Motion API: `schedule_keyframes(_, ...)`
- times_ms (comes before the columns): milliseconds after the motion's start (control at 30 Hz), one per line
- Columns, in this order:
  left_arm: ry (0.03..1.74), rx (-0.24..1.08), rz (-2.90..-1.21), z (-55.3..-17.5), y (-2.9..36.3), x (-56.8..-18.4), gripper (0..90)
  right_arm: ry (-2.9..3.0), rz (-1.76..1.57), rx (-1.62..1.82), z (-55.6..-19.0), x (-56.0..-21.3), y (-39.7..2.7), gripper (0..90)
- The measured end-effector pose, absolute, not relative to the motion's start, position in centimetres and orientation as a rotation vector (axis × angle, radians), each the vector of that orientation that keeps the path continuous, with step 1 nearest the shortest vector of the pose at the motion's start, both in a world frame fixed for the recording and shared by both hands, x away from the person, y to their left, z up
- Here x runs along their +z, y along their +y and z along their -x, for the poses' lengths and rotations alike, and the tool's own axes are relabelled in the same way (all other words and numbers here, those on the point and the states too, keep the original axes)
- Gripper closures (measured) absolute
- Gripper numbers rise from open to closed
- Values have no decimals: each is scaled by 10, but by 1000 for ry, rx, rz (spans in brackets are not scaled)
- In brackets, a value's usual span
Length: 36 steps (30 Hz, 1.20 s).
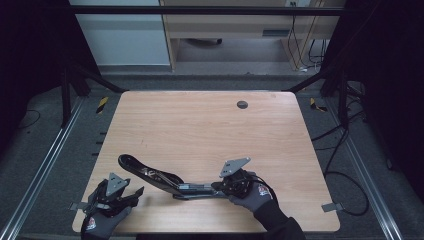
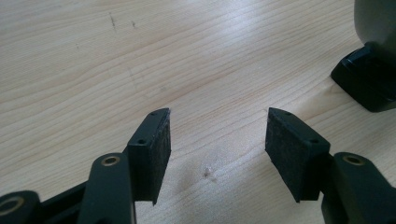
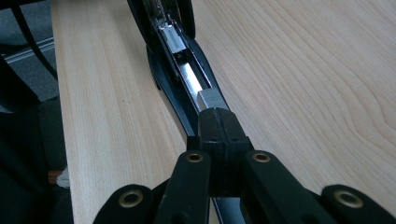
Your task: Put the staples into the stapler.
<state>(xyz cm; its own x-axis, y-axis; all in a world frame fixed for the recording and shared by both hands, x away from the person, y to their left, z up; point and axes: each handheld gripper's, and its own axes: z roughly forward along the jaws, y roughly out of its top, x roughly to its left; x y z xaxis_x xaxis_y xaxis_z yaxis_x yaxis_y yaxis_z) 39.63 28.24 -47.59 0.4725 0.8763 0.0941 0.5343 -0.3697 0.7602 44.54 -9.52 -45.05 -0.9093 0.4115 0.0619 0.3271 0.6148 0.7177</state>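
Right gripper view: the right gripper has its black jaws pressed together, tips meeting at a small silvery block of staples in the shiny metal channel of an opened black stapler; whether they pinch the block cannot be told. In the high view the stapler lies splayed near the table's near edge, its curved top arm reaching far-left. The left gripper, near-left, stands wide apart, its rough flat pads holding nothing above the pale wood-grain table.
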Motion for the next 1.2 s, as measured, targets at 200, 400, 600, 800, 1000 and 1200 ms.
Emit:
schedule_keyframes(200, 1167, 655, -2050, -396, 282, -476, 402, 2729, -621, 1166, -445, -452, -93, 900)
schedule_keyframes(400, 1166, 656, -2051, -396, 282, -476, 402, 2674, -641, 1217, -446, -448, -96, 900)
schedule_keyframes(600, 1165, 655, -2051, -396, 282, -476, 402, 2663, -661, 1206, -448, -450, -95, 900)
schedule_keyframes(800, 1166, 655, -2050, -396, 282, -476, 403, 2678, -635, 1194, -445, -450, -94, 900)
schedule_keyframes(1000, 1166, 657, -2042, -395, 283, -475, 403, 2633, -666, 1228, -445, -446, -100, 900)
schedule_keyframes(1200, 1150, 655, -2014, -393, 284, -472, 402, 2541, -714, 1262, -443, -440, -110, 900)
